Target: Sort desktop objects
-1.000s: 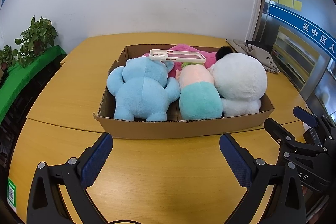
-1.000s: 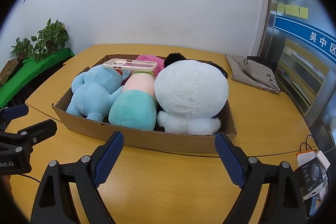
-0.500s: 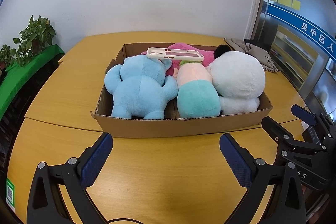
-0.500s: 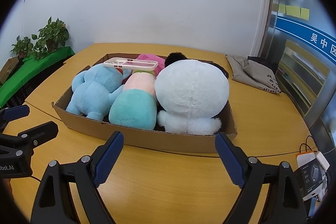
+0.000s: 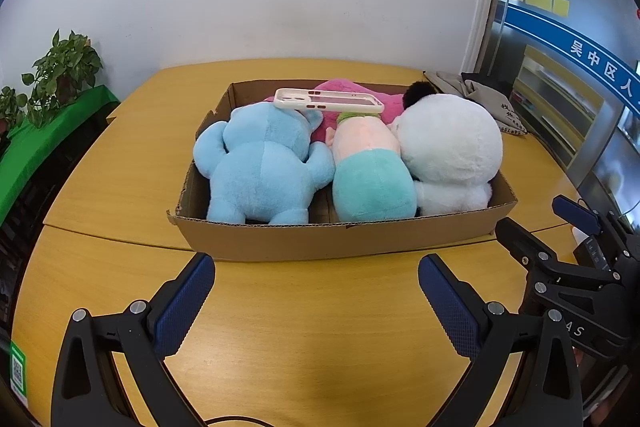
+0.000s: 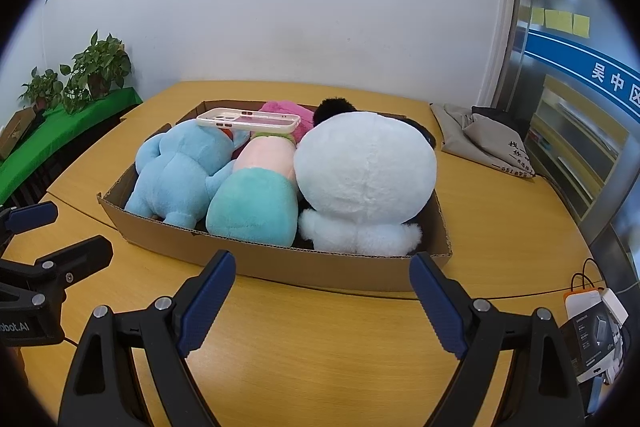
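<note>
A shallow cardboard box (image 5: 340,241) sits on the wooden surface (image 5: 312,327), packed with a blue plush (image 5: 260,171), a pink-and-teal plush (image 5: 370,175) and a white plush (image 5: 450,151) side by side. A white phone case (image 5: 328,101) lies flat across the toys at the box's far end — a magenta plush (image 5: 352,95) shows beneath it. Both the left gripper (image 5: 316,291) and the right gripper (image 6: 322,297) hover just short of the box's near wall (jaws spread wide, holding nothing).
</note>
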### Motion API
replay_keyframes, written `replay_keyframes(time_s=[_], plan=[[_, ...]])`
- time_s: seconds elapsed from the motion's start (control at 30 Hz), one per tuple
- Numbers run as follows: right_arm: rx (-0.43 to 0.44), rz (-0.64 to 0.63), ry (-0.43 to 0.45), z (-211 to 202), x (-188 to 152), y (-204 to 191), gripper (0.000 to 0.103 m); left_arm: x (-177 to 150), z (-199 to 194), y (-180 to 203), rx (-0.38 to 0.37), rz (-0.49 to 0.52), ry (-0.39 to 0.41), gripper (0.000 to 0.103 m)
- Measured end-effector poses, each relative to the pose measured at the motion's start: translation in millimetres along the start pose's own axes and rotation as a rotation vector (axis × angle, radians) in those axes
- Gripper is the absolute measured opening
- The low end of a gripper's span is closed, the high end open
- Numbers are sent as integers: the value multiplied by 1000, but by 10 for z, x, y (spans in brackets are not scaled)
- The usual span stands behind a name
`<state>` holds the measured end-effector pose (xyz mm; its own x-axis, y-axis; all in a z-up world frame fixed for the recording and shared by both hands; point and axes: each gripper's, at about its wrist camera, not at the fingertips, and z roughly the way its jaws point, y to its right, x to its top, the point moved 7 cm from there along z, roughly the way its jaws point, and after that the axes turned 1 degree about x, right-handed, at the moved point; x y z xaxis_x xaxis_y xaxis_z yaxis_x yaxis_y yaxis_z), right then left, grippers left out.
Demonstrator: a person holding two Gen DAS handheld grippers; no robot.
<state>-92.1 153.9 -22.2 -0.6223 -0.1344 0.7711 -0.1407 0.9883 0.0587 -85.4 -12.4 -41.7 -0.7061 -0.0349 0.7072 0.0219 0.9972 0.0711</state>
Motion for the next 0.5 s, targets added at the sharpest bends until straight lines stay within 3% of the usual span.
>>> replay_keyframes(time_s=[0.37,0.5], plan=[[4,1,-3,29,-19,-7,89,-49,19,77,10,-4,-18,103],[4,4,-4,35,-22,3,89,-42,10,63,53,21,6,102]])
